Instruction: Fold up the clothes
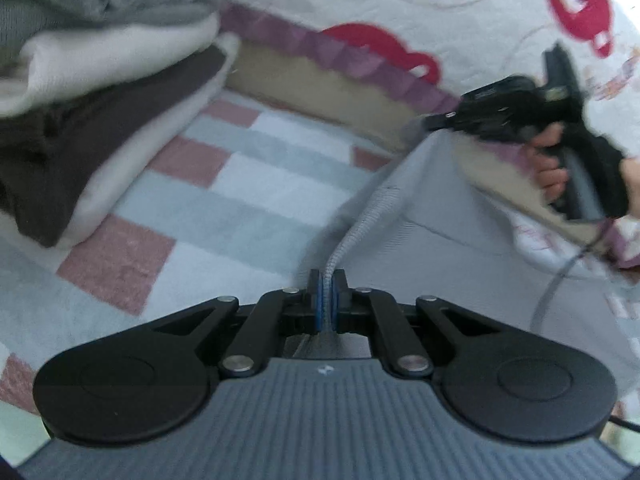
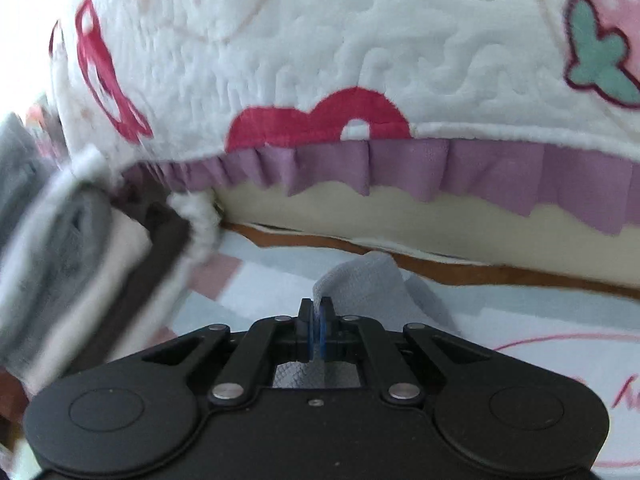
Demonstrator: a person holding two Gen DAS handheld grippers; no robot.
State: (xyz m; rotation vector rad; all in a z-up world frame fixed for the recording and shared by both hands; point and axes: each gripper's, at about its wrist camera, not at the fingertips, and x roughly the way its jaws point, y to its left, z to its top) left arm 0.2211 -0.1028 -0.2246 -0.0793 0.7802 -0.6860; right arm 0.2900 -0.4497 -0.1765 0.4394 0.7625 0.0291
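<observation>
A: What does the left gripper have?

B: Its jaws are pressed together on the ribbed hem of a pale grey knitted garment. The hem runs as a narrow band from between the blue pads up into the cloth.

A: And the right gripper?

B: Pinching too. In its own view a corner of the same grey fabric stands up between the closed pads. From the left wrist view you see that gripper off to the right, held by a person's hand in a dark sleeve, with the grey cloth stretched between the two tools.

A: Where does the garment lie?

B: Over a checked mat of pale blue, white and dusty pink squares, in front of a white quilted blanket with red shapes and a purple pleated frill.

A: Anything else near?

B: A stack of folded clothes, grey, cream and dark brown, sits on the mat at the left, apart from the grey garment. It is blurred in both views.
</observation>
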